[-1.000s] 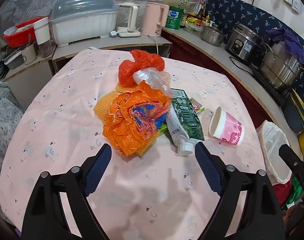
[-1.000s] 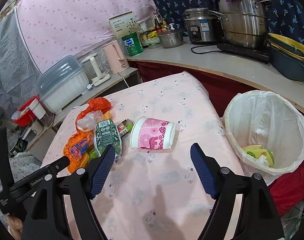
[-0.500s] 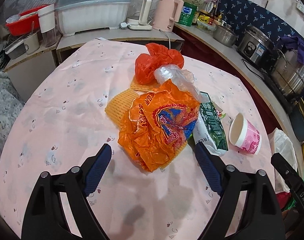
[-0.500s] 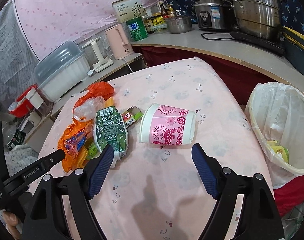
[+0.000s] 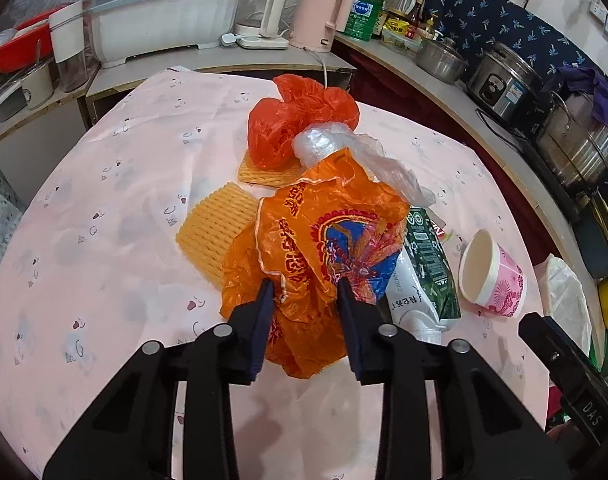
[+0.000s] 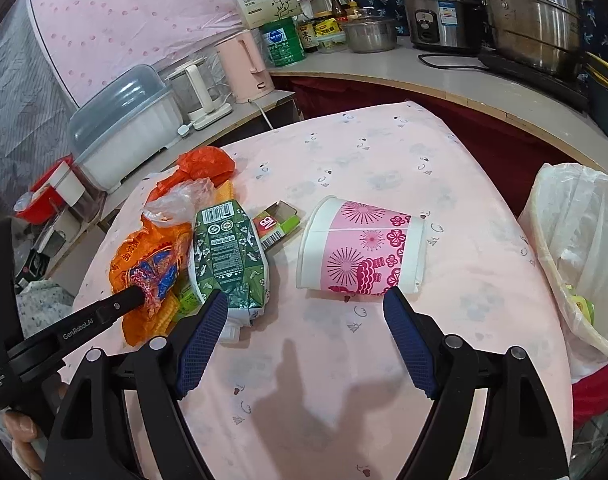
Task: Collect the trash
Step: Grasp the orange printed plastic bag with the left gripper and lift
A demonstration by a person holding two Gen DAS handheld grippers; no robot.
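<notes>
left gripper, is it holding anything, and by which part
The left gripper has just closed on the orange printed bag, pinching its crumpled near edge. The right gripper holds nothing.

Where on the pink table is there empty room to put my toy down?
Bare cloth lies left of the yellow foam net, and beyond the pink paper cup toward the far edge. It is crowded around the orange wrapper and green carton.
</notes>
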